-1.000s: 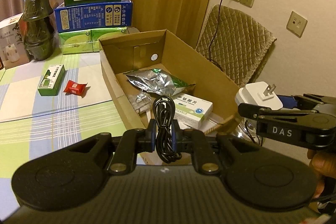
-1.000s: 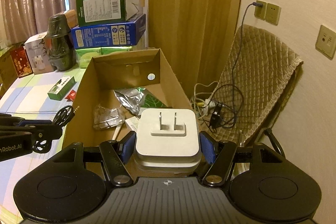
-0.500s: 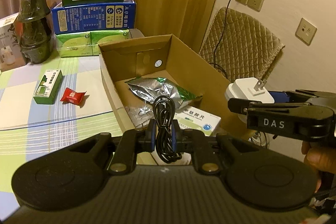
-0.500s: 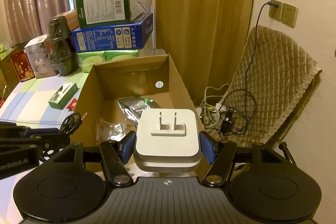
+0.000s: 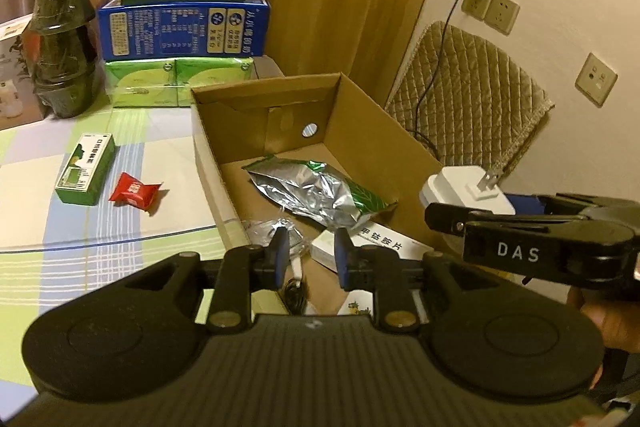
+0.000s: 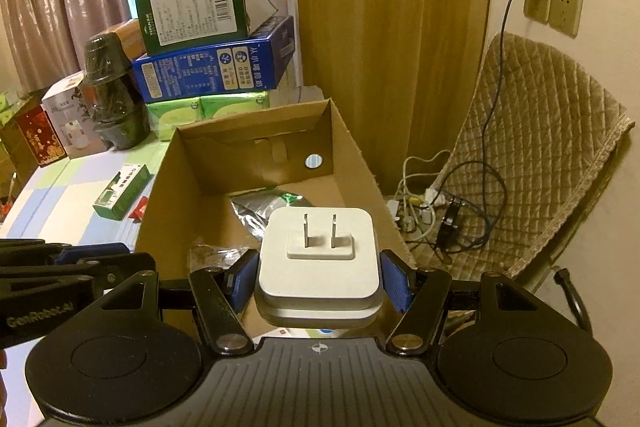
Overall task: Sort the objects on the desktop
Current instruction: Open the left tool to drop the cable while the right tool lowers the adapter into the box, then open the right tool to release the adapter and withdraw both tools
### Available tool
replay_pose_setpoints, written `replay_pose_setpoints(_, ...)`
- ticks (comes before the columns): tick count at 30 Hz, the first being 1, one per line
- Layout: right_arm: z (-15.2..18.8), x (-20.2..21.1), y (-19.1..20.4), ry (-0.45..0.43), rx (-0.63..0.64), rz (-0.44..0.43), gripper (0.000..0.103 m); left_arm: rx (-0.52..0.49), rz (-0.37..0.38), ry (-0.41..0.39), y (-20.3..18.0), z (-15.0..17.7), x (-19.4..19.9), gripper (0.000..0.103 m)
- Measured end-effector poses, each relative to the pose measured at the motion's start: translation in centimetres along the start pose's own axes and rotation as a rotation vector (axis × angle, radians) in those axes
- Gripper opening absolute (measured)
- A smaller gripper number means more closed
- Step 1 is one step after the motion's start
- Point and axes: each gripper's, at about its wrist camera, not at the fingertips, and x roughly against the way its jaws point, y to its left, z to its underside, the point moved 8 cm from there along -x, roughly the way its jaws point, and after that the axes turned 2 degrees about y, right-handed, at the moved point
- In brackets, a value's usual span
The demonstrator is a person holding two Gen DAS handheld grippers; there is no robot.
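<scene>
An open cardboard box [image 5: 208,163] [image 6: 352,147] stands on the table. It holds a silver foil pouch [image 5: 316,189], a white medicine box [image 5: 384,247] and a clear packet. My left gripper [image 5: 307,257] is open over the box's near end; the black coiled cable [image 5: 294,293] lies below it inside the box. My right gripper [image 6: 320,281] is shut on a white plug charger [image 6: 318,263], prongs forward, above the box's right wall; the charger also shows in the left wrist view [image 5: 468,189].
On the checked tablecloth lie a small green box [image 5: 86,169] and a red candy [image 5: 134,189]. Stacked cartons [image 5: 182,27] and a dark wrapped pot [image 5: 60,47] stand behind. A quilted chair [image 6: 532,155] and floor cables [image 6: 440,211] are right of the table.
My left gripper has opened and the black cable has dropped from it into the box. My right gripper still holds the charger and has shifted slightly over the box.
</scene>
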Motion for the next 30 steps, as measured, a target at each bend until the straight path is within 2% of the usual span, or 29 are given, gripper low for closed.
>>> replay_pose_setpoints(3, -0.4, -0.1, 0.3, -0.022, -0.030, -0.034, 0.062, 0.012, -0.009, -0.013, 0.9, 0.0, 0.8, 0.020)
replay_pose_setpoints(4, -0.6, -0.1, 0.4, -0.033, -0.039, -0.049, 0.067, 0.014, -0.013, -0.016, 1.2, 0.0, 1.1, 0.020)
replay_pose_setpoints(5, -0.7, 0.1, 0.5, -0.042, -0.045, -0.055, 0.080, 0.015, -0.018, -0.019, 1.5, 0.0, 1.3, 0.021)
replay_pose_setpoints(7, -1.0, 0.7, 0.6, -0.070, -0.056, -0.058, 0.087, 0.020, -0.031, -0.026, 2.2, 0.1, 1.8, 0.023)
replay_pose_setpoints(13, -0.8, 1.9, 0.8, -0.056, -0.075, -0.049, 0.089, 0.032, -0.068, -0.030, 4.2, 0.8, 3.2, 0.037)
replay_pose_setpoints(18, -0.3, 3.4, 1.9, -0.057, -0.081, -0.053, 0.100, 0.025, -0.100, -0.035, 5.9, 1.8, 5.1, 0.056)
replay_pose_setpoints(20, -0.3, 4.1, 2.9, -0.060, -0.076, -0.063, 0.101, 0.027, -0.115, -0.040, 6.9, 2.3, 5.9, 0.073)
replay_pose_setpoints(21, -0.3, 4.4, 3.6, -0.060, -0.073, -0.072, 0.101, 0.029, -0.125, -0.044, 7.6, 2.6, 6.5, 0.075)
replay_pose_setpoints(23, -0.2, 4.9, 5.0, -0.057, -0.067, -0.093, 0.101, 0.031, -0.140, -0.054, 8.8, 3.1, 7.5, 0.089)
replay_pose_setpoints(26, 0.0, 5.5, 7.5, -0.041, -0.051, -0.128, 0.101, 0.035, -0.181, -0.068, 11.2, 3.9, 9.2, 0.096)
replay_pose_setpoints(30, 0.4, 6.1, 11.4, -0.030, -0.007, -0.176, 0.101, 0.039, -0.237, -0.075, 14.7, 4.8, 11.4, 0.100)
